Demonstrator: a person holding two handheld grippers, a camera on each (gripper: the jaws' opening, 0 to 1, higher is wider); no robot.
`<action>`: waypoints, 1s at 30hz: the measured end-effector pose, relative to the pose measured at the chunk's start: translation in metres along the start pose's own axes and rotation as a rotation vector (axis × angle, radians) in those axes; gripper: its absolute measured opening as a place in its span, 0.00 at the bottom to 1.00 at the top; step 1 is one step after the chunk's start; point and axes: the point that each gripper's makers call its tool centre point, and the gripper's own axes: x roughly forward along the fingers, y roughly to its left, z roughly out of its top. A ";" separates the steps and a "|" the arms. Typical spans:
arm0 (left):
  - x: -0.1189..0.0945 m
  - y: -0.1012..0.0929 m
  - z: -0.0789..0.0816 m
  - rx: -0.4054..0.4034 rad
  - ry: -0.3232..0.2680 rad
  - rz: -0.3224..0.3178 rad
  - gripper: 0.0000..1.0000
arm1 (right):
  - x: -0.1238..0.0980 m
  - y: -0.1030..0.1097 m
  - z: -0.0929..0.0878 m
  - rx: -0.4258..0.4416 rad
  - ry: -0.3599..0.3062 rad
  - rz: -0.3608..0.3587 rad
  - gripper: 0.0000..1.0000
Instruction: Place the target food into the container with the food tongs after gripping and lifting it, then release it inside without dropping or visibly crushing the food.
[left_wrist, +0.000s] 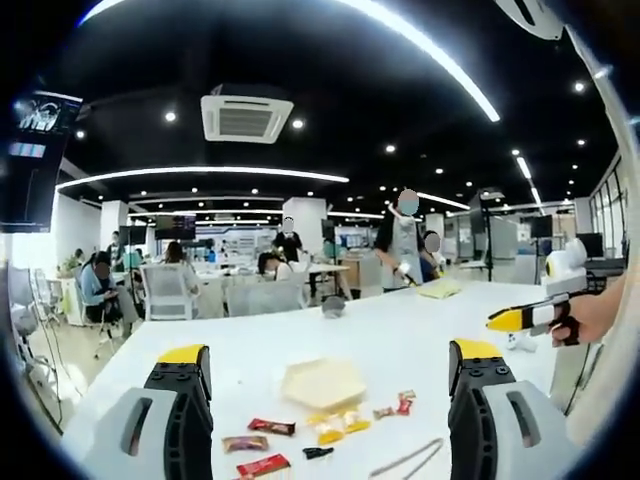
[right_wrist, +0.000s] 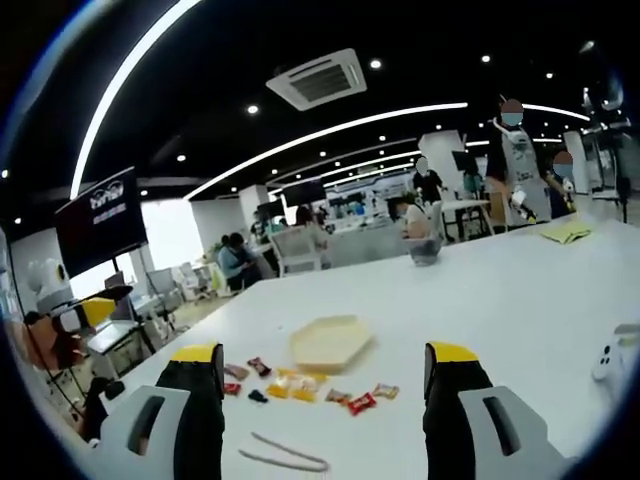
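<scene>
Both grippers hang above a white table (left_wrist: 400, 330) with nothing taken up yet: the left gripper (left_wrist: 330, 385) has its jaws spread wide and empty, and the right gripper (right_wrist: 322, 385) likewise stands wide open around bare air. The other gripper (left_wrist: 530, 318) enters the left gripper view from the right, held in a hand (left_wrist: 590, 318). The food, a scatter of small wrapped snacks (right_wrist: 300, 385), lies loose on the table just in front of the pale yellow hexagonal container (right_wrist: 330, 342), which sits apart from them and looks empty. The food tongs (right_wrist: 285, 452) lie flat nearer the grippers, untouched. Judging by their look, the snacks are light, with slick crinkly wrappers that may slide; a gentle pinch across the middle of one piece seems safest. The tongs are thin and springy, best gripped along both arms near mid-length.
</scene>
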 end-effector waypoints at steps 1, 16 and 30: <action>0.000 -0.002 -0.003 -0.020 0.016 -0.008 0.96 | -0.001 -0.001 0.000 0.001 0.001 -0.001 0.83; 0.008 -0.036 -0.033 -0.053 0.207 -0.141 0.52 | -0.007 0.007 -0.005 -0.015 0.041 0.043 0.82; -0.004 -0.052 -0.059 -0.001 0.281 -0.202 0.45 | -0.019 0.012 -0.017 -0.034 0.078 0.059 0.80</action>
